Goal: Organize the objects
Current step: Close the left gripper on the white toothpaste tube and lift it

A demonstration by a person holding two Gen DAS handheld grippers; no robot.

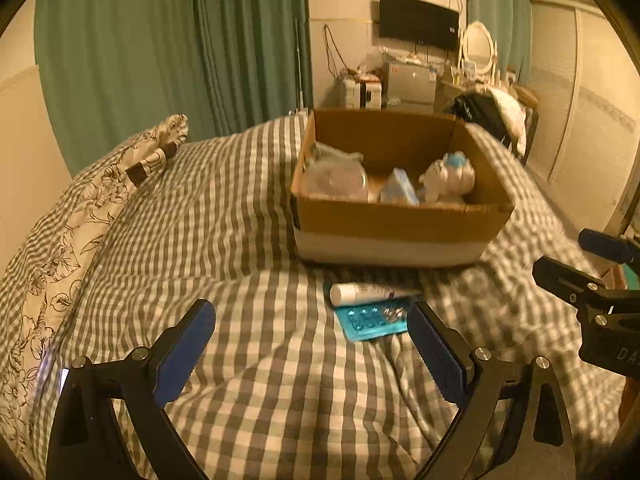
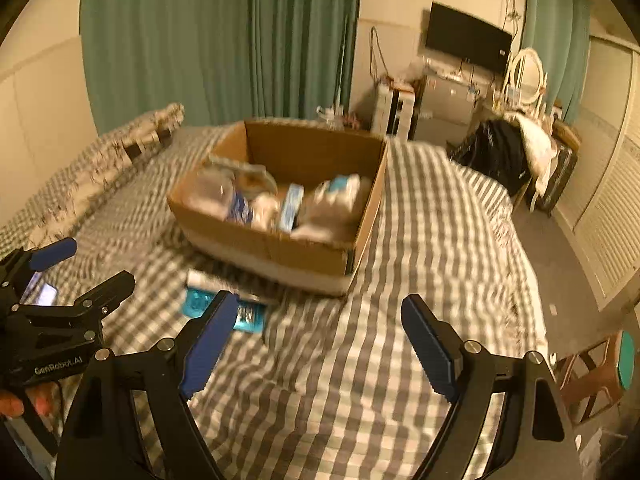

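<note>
Holding both the left gripper (image 1: 310,330) and right gripper (image 2: 318,334) wide and empty, we see a tube (image 1: 370,293) and blister pack (image 1: 370,322) near the box (image 1: 396,226); only the right view shows a stool (image 2: 592,376).

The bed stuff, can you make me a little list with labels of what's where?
box: open cardboard box on the checked bed cover, packets inside
tube: white tube lying in front of the box
blue pack: blister pack beside the tube
left tongs: open, empty
right tongs: open, empty
</note>
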